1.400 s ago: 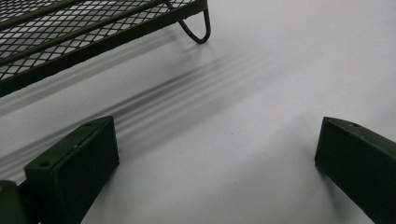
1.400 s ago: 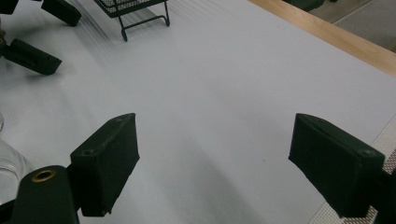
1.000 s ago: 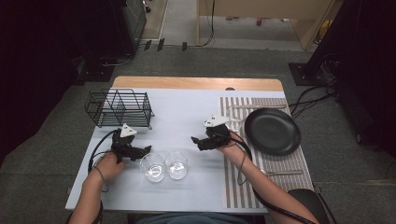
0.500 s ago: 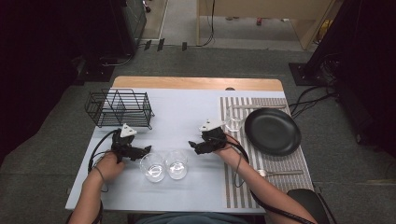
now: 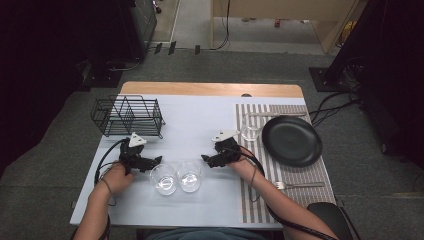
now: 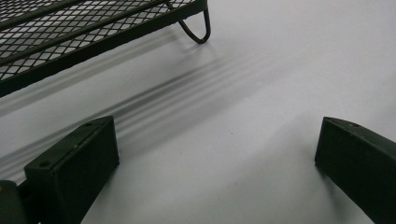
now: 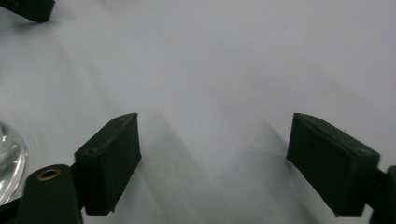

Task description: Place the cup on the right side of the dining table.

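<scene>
Two clear glasses stand side by side on the near middle of the counter (image 5: pixel 200 125) in the high view: the left glass (image 5: pixel 163 178) and the right glass (image 5: pixel 189 175), rims touching or very nearly so, both upright, transparent and apparently empty, with bright reflections at the base. The left hand-held gripper (image 5: pixel 155 161) lies just left of the left glass, its tip close to the rim, contact not determinable. The right hand-held gripper (image 5: pixel 206 158) sits just right of the right glass, near but apart from it. A black wire rack (image 5: pixel 127 116) stands at the far left. A striped placemat (image 5: pixel 280 165) covers the right side and carries a black plate (image 5: pixel 292 140), a third glass (image 5: pixel 250 131) just left of the plate, and a fork (image 5: pixel 299 185) toward the near edge.

Left gripper view: the left hand-held gripper (image 6: pixel 217 154) has its jaws spread wide over bare pale counter (image 6: pixel 261 70), nothing between them. The mesh base and a foot of the wire rack (image 6: pixel 84 32) cross the upper left.

Right gripper view: the right hand-held gripper (image 7: pixel 215 163) is likewise spread wide and empty over the counter (image 7: pixel 243 56). A curved clear edge of a glass (image 7: pixel 9 158) shows at the lower left, outside the jaws; a dark tip of the left hand-held gripper (image 7: pixel 25 9) appears at the top left.
</scene>
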`<state>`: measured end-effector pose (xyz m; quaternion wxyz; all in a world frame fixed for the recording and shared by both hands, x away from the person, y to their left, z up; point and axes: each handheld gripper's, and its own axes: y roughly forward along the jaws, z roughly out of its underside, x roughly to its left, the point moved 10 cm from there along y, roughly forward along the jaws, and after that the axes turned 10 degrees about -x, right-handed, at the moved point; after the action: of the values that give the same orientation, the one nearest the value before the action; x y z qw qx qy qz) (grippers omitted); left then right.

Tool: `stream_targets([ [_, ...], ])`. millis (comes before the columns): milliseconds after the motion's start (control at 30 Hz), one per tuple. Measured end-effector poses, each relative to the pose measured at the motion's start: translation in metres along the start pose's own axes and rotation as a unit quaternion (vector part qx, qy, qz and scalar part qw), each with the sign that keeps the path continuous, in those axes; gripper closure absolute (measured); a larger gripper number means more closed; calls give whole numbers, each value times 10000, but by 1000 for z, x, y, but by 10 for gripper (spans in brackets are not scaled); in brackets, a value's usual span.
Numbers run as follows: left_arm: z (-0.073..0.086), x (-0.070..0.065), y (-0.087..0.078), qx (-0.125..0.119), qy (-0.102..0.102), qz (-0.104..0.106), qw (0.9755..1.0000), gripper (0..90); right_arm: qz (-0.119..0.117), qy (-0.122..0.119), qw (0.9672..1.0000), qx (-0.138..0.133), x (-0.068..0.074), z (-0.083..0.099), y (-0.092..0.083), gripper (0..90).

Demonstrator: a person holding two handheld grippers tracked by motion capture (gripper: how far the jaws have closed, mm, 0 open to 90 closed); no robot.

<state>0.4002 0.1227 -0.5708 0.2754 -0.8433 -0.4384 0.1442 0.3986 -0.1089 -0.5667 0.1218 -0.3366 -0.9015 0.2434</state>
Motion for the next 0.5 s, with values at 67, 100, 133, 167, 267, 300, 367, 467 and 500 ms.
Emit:
stream_targets([
  [67, 0, 0, 0, 0, 0, 0, 10000, 0, -22, -48, 10000, 17, 1, 0, 0, 187],
  [100, 0, 0, 0, 0, 1, -1, 10000, 0, -31, -89, 10000, 32, 1, 1, 0, 187],
  [133, 0, 0, 0, -5, 0, 1, 10000, 0, -16, -107, 9999, 55, 2, 1, 1, 186],
  [167, 0, 0, 0, -5, 0, 2, 10000, 0, -12, -143, 9999, 68, 2, 1, 1, 186],
  [267, 0, 0, 0, 0, 2, -1, 10000, 0, -14, -152, 9999, 70, 2, 1, 1, 186],
  [300, 0, 0, 0, -1, 0, -1, 10000, 0, -9, -148, 9999, 74, 2, 1, 1, 185],
  [367, 0, 0, 0, -1, 2, -1, 10000, 0, -3, -168, 9998, 104, 3, 2, 2, 174],
  [467, 0, 0, 0, -2, 1, -1, 10000, 0, 11, -195, 9997, 125, 3, 2, 2, 173],
  [500, 0, 0, 0, 0, 1, -1, 10000, 0, 8, -209, 9997, 119, 3, 2, 2, 173],
])
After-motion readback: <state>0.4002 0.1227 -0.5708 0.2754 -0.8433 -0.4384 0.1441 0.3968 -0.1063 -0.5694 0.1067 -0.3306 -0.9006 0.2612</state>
